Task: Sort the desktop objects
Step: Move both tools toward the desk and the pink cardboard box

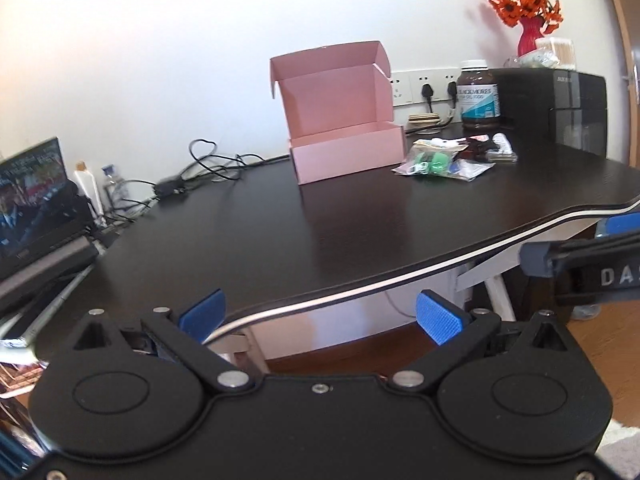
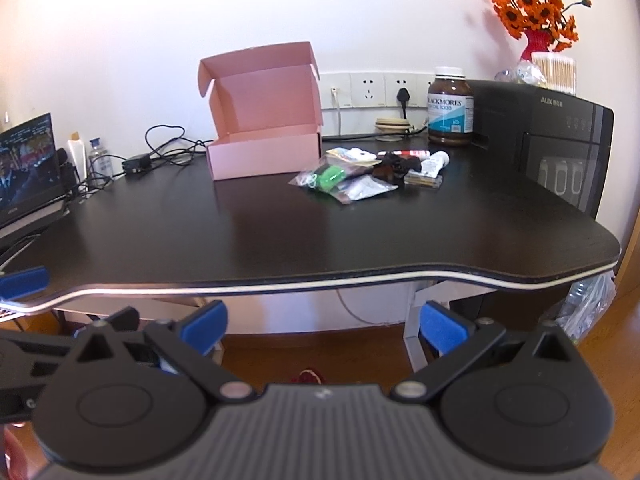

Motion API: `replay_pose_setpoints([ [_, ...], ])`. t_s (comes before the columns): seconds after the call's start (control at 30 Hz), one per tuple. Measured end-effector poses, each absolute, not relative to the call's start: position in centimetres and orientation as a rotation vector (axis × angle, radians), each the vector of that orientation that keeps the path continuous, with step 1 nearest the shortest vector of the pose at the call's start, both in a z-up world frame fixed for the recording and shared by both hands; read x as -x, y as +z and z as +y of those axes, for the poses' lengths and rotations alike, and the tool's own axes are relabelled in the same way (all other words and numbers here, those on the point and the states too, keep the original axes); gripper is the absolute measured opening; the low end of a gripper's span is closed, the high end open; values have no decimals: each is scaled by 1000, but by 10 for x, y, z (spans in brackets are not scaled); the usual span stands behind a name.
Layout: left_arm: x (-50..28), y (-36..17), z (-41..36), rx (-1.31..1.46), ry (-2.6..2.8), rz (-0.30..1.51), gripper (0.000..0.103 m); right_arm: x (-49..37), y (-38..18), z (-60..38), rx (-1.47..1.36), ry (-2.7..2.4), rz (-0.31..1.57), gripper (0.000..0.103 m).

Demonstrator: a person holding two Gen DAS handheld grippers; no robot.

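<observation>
Before the front edge of the dark desk [image 2: 280, 232], left tool [image 1: 320, 316] and right tool [image 2: 322, 320] hang with jaws spread wide, holding nothing. Pink box [image 2: 266, 152] sits far back, lid up. Just right of it, a pile of small packets [image 2: 360, 178]. Brown bottle [image 2: 450, 106] stands behind the pile.

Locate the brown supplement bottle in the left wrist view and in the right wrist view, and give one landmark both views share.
Left wrist view: the brown supplement bottle stands upper right of centre, at the back of the desk, right of the pink box.
Right wrist view: the bottle stands upper right of centre, left of the black appliance.
Shared landmark: the open pink box, left of the bottle in both.
</observation>
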State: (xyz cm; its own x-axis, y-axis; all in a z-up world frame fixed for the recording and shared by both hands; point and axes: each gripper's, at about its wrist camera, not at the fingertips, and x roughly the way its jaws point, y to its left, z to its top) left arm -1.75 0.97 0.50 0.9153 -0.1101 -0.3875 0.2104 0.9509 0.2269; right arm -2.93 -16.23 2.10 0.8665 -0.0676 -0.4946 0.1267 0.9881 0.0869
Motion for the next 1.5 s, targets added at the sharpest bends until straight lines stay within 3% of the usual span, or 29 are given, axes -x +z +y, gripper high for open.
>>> replay_pose_setpoints([
  [0.23,4,11,15,-312,-161,454,103,25,20,-164,-111,-98,519,102],
  [0.77,-1,23,34,-251,32,402,103,-2,37,-178,-92,34,519,102],
  [1.5,-74,24,19,-352,-101,443,103,-46,31,-190,-46,17,501,102],
])
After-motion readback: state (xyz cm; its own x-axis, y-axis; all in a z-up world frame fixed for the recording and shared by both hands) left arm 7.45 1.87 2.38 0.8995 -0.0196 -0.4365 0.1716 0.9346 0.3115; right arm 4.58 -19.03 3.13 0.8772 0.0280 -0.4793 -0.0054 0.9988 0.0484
